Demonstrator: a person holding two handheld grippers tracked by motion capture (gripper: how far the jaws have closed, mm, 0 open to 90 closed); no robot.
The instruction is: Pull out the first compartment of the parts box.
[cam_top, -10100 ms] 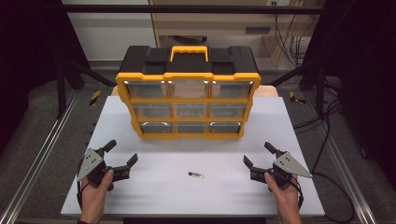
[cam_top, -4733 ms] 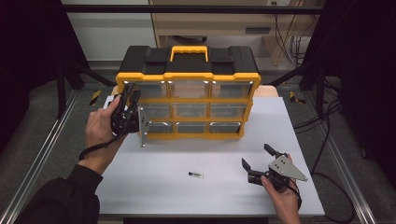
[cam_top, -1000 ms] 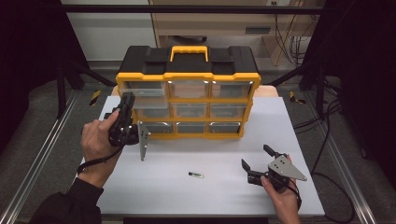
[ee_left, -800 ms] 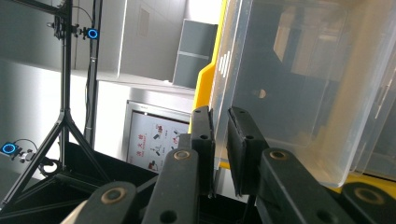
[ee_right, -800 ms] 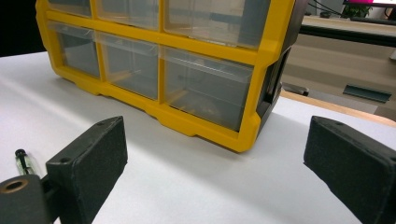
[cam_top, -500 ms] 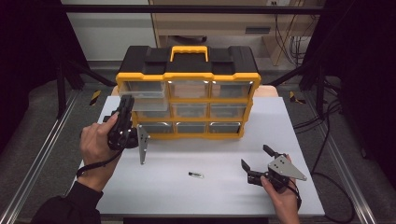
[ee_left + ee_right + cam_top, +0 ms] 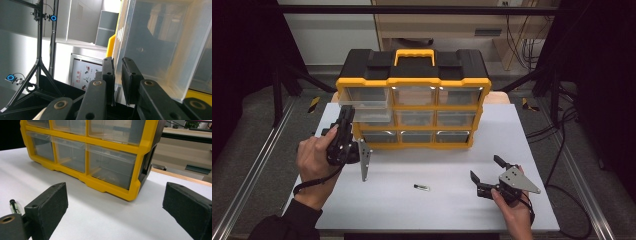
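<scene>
A yellow and black drawer organizer point(image 7: 412, 107) stands at the back of the white table point(image 7: 442, 210). A clear drawer point(image 7: 160, 47) in its left column point(image 7: 362, 100) sticks out of the frame. My left gripper point(image 7: 346, 114), rolled on its side, is shut on that drawer's thin clear wall point(image 7: 117, 60). My right gripper point(image 7: 485, 168) rests open near the front right, and its wide-apart pads point(image 7: 50, 205) frame the organizer's lower corner point(image 7: 130, 192). A small clear capsule with a dark tip point(image 7: 421, 187) lies on the table between the hands point(image 7: 13, 206).
The table's near edge runs just behind both hands. Metal rails point(image 7: 252, 175) flank the table, and black frame posts point(image 7: 277, 85) stand at the back left. Cables point(image 7: 562, 130) hang at the right.
Since ten seconds ago the left gripper left the near edge and went to the organizer's left drawers. Over the last second it drifted slightly toward me with the drawer. The right gripper stayed put.
</scene>
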